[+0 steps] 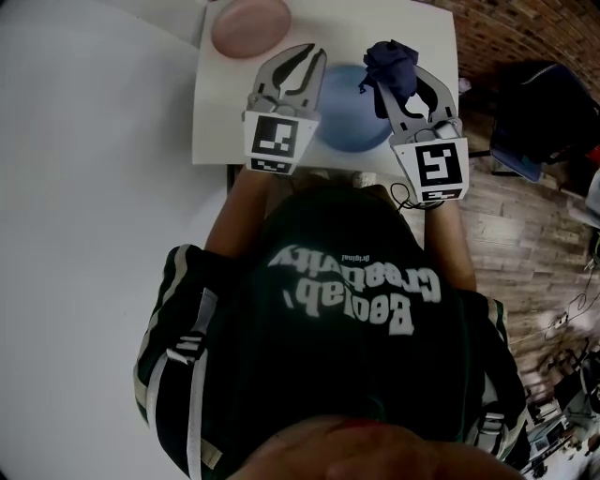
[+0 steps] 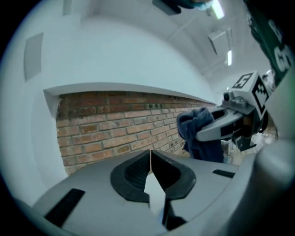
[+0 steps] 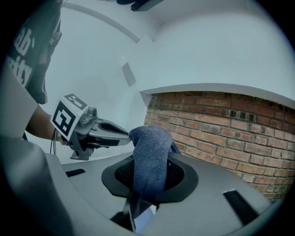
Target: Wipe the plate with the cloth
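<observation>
The cloth (image 1: 389, 56) is dark blue, the plate (image 1: 349, 127) light blue, the far dish (image 1: 249, 25) pink, and the board (image 1: 211, 112) white. The left gripper (image 1: 314, 54) and right gripper (image 1: 396, 77) are grey with black-and-white square markers. The wall (image 2: 115, 124) is red-brown brick.

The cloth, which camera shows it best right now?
The right gripper view: the blue cloth sits close up, pinched between the right gripper's jaws, weave visible. The head view shows only a dark bunch at that gripper's tips near the plate; the left gripper view shows it small, off to the right.
</observation>
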`<action>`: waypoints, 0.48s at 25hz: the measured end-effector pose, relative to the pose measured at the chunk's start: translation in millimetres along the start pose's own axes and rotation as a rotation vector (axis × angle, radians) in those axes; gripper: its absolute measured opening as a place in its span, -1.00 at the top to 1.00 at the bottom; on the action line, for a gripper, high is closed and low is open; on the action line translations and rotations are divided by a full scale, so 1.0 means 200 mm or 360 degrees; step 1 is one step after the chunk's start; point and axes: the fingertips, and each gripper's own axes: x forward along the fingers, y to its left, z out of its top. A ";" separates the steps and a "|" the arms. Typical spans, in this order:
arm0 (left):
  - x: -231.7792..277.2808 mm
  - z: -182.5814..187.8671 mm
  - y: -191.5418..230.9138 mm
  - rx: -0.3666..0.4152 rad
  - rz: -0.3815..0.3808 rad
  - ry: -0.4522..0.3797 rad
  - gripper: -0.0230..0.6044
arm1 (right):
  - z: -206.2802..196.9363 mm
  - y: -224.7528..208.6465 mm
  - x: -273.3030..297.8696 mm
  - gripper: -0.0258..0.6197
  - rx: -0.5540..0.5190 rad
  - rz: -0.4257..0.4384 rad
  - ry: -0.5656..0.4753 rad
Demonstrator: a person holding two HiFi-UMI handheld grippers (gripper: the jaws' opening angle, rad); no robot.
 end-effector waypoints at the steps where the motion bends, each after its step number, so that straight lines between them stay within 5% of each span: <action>1: -0.02 0.05 -0.01 0.0030 -0.0001 -0.0037 0.90 | 0.01 0.00 0.00 0.68 0.0007 0.0005 -0.0009; 12: -0.08 0.17 0.00 0.0043 -0.0013 -0.0129 0.92 | 0.02 0.00 0.00 0.68 0.0139 -0.0003 -0.0066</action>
